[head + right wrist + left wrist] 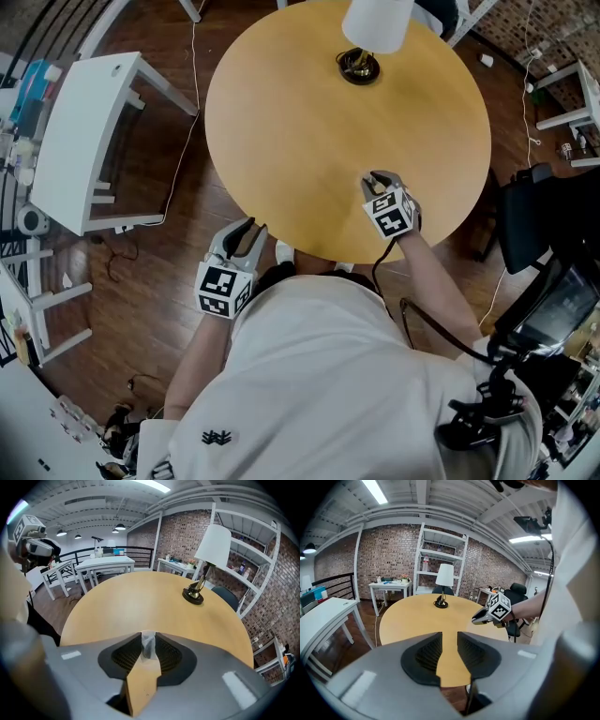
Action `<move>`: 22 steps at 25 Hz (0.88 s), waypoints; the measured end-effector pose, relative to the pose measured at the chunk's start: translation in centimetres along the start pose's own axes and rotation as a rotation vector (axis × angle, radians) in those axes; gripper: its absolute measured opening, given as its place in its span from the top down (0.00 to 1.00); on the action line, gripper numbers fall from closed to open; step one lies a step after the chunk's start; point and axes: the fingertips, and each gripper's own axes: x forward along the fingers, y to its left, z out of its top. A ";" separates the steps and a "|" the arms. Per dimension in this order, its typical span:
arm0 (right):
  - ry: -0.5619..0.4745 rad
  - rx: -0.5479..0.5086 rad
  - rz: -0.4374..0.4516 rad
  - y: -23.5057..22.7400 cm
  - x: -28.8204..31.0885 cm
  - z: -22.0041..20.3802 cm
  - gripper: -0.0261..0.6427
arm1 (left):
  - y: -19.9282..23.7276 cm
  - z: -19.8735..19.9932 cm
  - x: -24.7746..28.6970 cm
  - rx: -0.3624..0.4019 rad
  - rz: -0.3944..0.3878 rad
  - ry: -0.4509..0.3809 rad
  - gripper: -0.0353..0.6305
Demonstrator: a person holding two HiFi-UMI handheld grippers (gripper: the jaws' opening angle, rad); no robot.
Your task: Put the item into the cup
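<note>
My right gripper (379, 178) hovers over the near right part of the round wooden table (300, 131). In the right gripper view its jaws (148, 641) stand narrowly apart, and a small translucent whitish item (148, 647) fills the gap between the pad tips, so it is shut on that item. My left gripper (246, 229) hangs off the table's near left edge, above the floor. Its jaws (449, 641) are open with only the tabletop showing between them. No cup shows in any view.
A table lamp (359, 66) with a white shade stands at the table's far side, also visible as the lamp (193, 596) ahead and to the right. A white side table (84, 131) stands to the left, a black chair (539, 220) to the right. Cables lie on the wooden floor.
</note>
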 end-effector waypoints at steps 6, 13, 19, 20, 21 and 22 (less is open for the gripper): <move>0.015 -0.014 -0.007 0.2 0.0 -0.4 0.80 | 0.0 0.0 -0.1 0.000 -0.002 0.004 0.82; 0.008 0.008 -0.016 -0.1 -0.3 -0.4 0.79 | 0.1 0.3 0.3 0.005 -0.013 0.002 0.82; 0.008 0.023 -0.053 -1.2 -1.0 -0.6 0.79 | 0.0 0.7 1.4 0.018 -0.046 0.005 0.82; 0.008 0.027 -0.060 -1.5 -1.2 -0.6 0.79 | 0.0 0.8 1.8 0.021 -0.056 0.008 0.82; 0.009 0.032 -0.068 -1.8 -1.5 -0.6 0.79 | 0.0 0.9 2.3 0.025 -0.068 0.009 0.82; 0.011 0.035 -0.075 -2.1 -1.9 -0.7 0.79 | -0.1 1.1 2.9 0.031 -0.082 0.010 0.82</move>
